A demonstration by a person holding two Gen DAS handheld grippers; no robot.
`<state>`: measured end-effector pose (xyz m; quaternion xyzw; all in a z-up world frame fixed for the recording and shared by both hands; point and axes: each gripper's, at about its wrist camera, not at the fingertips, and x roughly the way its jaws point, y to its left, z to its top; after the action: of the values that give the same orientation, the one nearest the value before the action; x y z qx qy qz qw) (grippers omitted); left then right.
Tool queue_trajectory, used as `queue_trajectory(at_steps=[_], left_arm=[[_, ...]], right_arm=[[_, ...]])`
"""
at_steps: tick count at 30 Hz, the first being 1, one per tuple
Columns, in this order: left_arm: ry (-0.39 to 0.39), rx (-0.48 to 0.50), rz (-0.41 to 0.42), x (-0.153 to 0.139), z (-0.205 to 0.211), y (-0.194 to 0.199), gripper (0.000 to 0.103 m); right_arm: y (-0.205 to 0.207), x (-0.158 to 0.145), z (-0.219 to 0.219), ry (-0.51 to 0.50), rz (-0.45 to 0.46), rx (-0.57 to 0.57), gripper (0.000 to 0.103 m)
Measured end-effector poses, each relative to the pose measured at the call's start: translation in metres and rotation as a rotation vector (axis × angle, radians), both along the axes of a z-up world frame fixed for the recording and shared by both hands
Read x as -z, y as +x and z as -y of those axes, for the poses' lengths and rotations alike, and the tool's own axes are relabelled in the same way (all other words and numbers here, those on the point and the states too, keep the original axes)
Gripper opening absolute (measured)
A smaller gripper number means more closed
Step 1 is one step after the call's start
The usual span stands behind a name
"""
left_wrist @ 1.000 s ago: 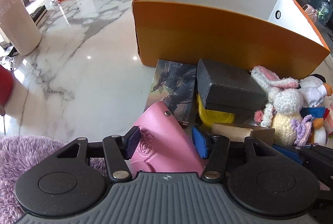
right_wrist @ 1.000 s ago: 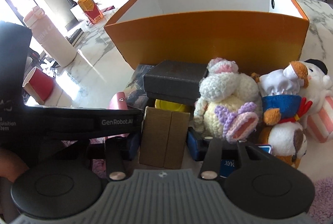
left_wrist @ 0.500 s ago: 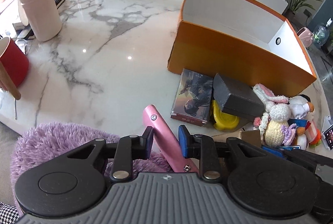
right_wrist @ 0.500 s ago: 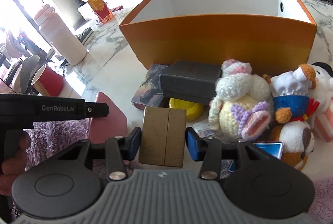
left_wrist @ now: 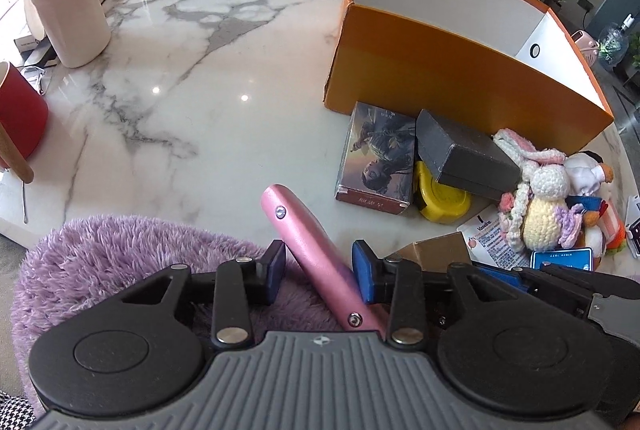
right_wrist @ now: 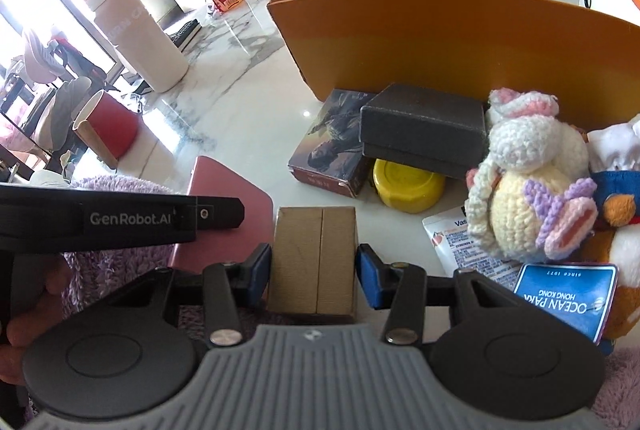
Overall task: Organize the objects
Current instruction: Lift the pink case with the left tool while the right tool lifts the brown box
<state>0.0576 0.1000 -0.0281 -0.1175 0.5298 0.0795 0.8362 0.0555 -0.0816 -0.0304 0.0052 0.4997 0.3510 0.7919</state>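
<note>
Holding two catches at once, the person has the pink leather pouch (left_wrist: 316, 254) standing edge-on between the left gripper (left_wrist: 319, 268)'s blue pads, tilted so it leans against the right-hand pad while the left-hand pad stands clear of it. Those jaws are opening, so the pouch looks loosely cradled, not pinched. Over on the other side, the right gripper (right_wrist: 314, 270) is clamped square on the small brown cardboard box (right_wrist: 314, 258), both pads pressing its flanks, a firm side grip that keeps it upright for carrying.

The big orange storage box (left_wrist: 460, 78) waits open-topped at the back of the marble counter (left_wrist: 200, 70), and the loose pile sits tight against its front wall: picture box (left_wrist: 378, 160), dark grey box (left_wrist: 464, 158) propped on a yellow tin (left_wrist: 442, 196), crocheted bunny (left_wrist: 540, 206).

Compared with a second ago, the left view has pulled up and back from the pile; the pouch, then broad-side on in wider jaws, now shows its thin edge, and the purple fluffy cushion (left_wrist: 120, 254) fills far more of the foreground. The right grip reads unchanged. My guess: both items head into the orange box next.
</note>
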Motion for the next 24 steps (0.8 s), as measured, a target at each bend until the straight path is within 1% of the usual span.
queue_trajectory(at_steps=[2, 3, 4, 8, 10, 12, 16, 20, 24], left_arm=[[0.022, 0.014, 0.02, 0.0, 0.005, -0.002, 0.043], [0.024, 0.014, 0.038, -0.001, 0.006, -0.005, 0.04], [0.012, 0.017, 0.056, -0.002, 0.006, -0.007, 0.037], [-0.025, 0.012, 0.119, -0.013, 0.005, -0.015, 0.031], [-0.055, 0.016, 0.149, -0.022, 0.005, -0.017, 0.026], [-0.07, 0.032, 0.179, -0.032, 0.008, -0.019, 0.023], [-0.066, 0.059, 0.256, -0.056, 0.014, -0.02, 0.021], [-0.107, 0.087, 0.335, -0.082, 0.015, -0.016, 0.021], [-0.122, 0.127, 0.391, -0.104, 0.017, 0.0, 0.021]], right_arm=[[0.0, 0.0, 0.0, -0.002, 0.002, 0.001, 0.049], [-0.001, -0.001, 0.001, -0.003, 0.005, 0.003, 0.049], [-0.002, -0.002, 0.003, -0.001, 0.01, 0.006, 0.048], [-0.003, -0.012, 0.011, 0.012, 0.04, 0.019, 0.048], [-0.002, -0.019, 0.015, 0.018, 0.057, 0.032, 0.048], [-0.001, -0.027, 0.019, 0.03, 0.073, 0.042, 0.048], [0.001, -0.049, 0.029, 0.058, 0.123, 0.056, 0.048], [0.008, -0.071, 0.04, 0.082, 0.174, 0.077, 0.048], [0.023, -0.093, 0.05, 0.113, 0.203, 0.103, 0.048]])
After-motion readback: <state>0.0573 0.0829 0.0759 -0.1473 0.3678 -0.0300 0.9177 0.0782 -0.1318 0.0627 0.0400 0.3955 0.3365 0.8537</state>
